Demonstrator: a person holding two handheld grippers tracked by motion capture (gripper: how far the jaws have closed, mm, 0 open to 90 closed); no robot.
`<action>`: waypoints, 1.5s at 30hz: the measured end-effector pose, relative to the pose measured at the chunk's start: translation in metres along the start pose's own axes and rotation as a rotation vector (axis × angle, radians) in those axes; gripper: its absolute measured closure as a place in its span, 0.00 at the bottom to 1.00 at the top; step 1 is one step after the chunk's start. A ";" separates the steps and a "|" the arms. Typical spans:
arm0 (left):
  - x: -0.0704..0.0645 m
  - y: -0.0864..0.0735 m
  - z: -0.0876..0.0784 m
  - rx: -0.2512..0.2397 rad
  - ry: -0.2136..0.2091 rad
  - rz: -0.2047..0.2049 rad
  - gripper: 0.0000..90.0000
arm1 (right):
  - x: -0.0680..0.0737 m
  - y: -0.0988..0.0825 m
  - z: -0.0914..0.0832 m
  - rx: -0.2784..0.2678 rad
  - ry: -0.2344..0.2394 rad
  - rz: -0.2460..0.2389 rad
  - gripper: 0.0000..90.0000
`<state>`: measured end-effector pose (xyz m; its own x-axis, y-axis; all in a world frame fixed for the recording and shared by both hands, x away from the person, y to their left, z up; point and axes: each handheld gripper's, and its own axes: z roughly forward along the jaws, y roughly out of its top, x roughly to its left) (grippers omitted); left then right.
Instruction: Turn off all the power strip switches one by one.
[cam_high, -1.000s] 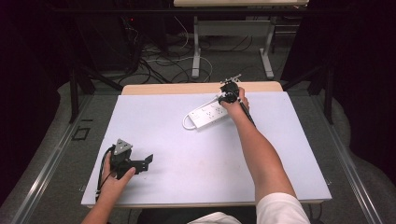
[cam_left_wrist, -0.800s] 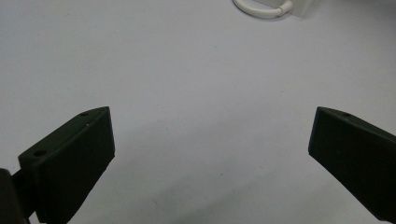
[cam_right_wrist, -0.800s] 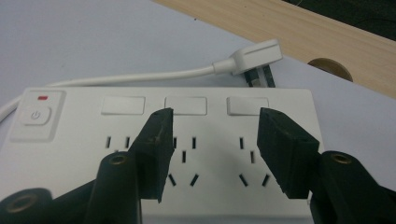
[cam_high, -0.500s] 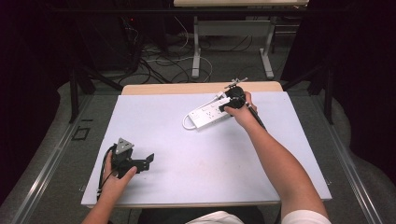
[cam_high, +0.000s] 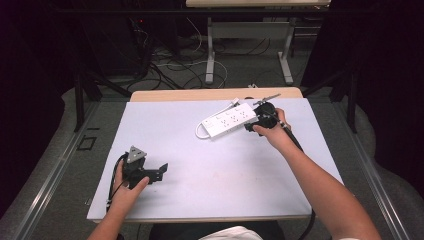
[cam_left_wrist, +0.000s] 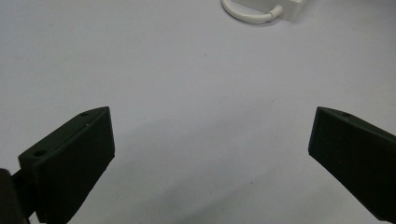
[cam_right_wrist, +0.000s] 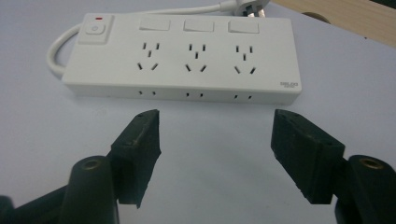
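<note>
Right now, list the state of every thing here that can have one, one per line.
Power strip: flat on the table, all sockets empty, held by neither tool.
Its white cable: looped at the switch end.
Right tool: jaws have just been opening, nothing between them, just short of the strip.
Left tool: open, empty, over the bare table.

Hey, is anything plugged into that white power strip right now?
No. The power strip lies flat, and all three top sockets and the side slots facing the right gripper are empty.
</note>
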<state>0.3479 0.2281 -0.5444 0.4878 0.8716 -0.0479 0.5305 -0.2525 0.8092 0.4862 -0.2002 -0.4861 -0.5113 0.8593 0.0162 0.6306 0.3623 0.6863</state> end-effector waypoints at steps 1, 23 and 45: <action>0.000 0.000 0.000 0.001 -0.004 0.001 0.00 | 0.001 -0.004 -0.004 -0.014 0.003 0.002 0.30; 0.002 0.001 -0.002 0.004 -0.012 -0.009 0.00 | 0.004 -0.122 -0.080 -0.160 -0.006 0.032 0.00; 0.008 0.002 -0.003 0.001 -0.007 -0.028 0.00 | -0.012 -0.180 -0.090 -0.157 -0.002 0.089 0.00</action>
<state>0.3505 0.2354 -0.5417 0.4780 0.8752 -0.0745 0.5446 -0.2288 0.8069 0.3261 -0.3089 -0.5443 -0.4559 0.8864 0.0805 0.5743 0.2239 0.7875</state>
